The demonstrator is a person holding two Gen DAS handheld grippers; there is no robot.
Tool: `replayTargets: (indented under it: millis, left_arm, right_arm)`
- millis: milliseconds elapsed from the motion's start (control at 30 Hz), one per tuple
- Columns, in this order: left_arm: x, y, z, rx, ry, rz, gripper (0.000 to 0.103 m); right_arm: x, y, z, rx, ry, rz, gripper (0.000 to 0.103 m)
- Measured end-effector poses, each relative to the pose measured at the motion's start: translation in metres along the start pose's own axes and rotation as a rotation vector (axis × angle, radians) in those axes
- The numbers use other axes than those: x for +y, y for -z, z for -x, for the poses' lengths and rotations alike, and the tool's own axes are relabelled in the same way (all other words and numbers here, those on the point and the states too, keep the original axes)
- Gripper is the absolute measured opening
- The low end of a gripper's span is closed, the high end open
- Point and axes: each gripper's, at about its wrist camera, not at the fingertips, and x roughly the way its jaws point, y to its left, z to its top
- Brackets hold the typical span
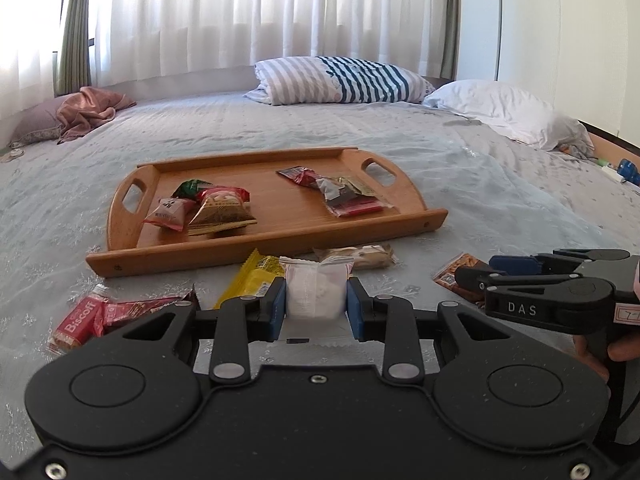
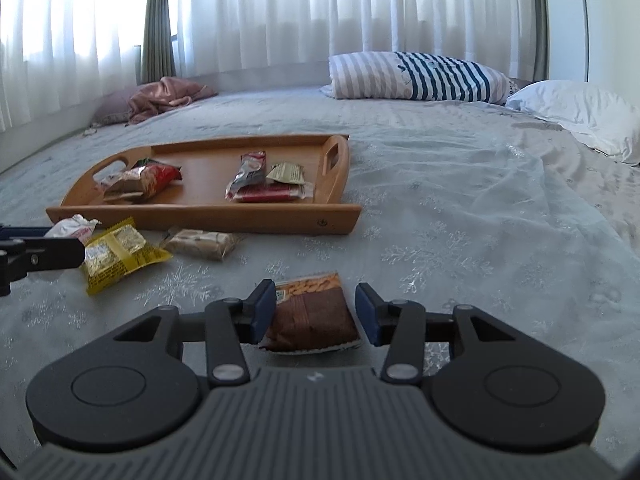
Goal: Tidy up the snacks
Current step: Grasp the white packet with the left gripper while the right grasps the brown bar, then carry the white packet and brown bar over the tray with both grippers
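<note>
A wooden tray (image 1: 280,236) lies on the bed with several snack packets in two groups; it also shows in the right wrist view (image 2: 200,216). My left gripper (image 1: 316,300) is shut on a white snack packet (image 1: 316,292) just in front of the tray. My right gripper (image 2: 316,312) is open, its fingers either side of a brown peanut packet (image 2: 314,316) lying on the bedspread. Loose on the bed are a yellow packet (image 2: 116,256), a beige bar (image 2: 200,242) and red Biscoff packets (image 1: 80,320).
The grey bedspread (image 2: 460,208) spreads to the right. A striped pillow (image 1: 340,80) and a white pillow (image 1: 508,108) lie at the far side, a pink cloth (image 1: 92,108) at the far left. Curtains hang behind the bed.
</note>
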Motion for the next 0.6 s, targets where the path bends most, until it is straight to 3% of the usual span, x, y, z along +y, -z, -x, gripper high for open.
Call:
replayTargets:
  millis: [133, 333, 400, 600]
  left_arm:
    - [0.005, 0.0, -0.002, 0.004, 0.0, 0.017, 0.03]
    - [0.009, -0.002, -0.003, 0.0, -0.011, 0.024, 0.03]
    - [0.01, -0.003, -0.003, -0.001, -0.015, 0.03, 0.03]
    - [0.019, -0.011, -0.004, -0.013, -0.044, 0.038, 0.03]
  right_arm:
    - [0.001, -0.001, -0.001, 0.027, -0.03, 0.0, 0.066]
    - [0.007, 0.001, -0.001, 0.037, -0.008, 0.033, 0.066]
    - [0.009, 0.001, -0.001, 0.036, 0.006, 0.038, 0.051]
    - [0.007, -0.005, -0.001, 0.025, 0.006, -0.011, 0.048]
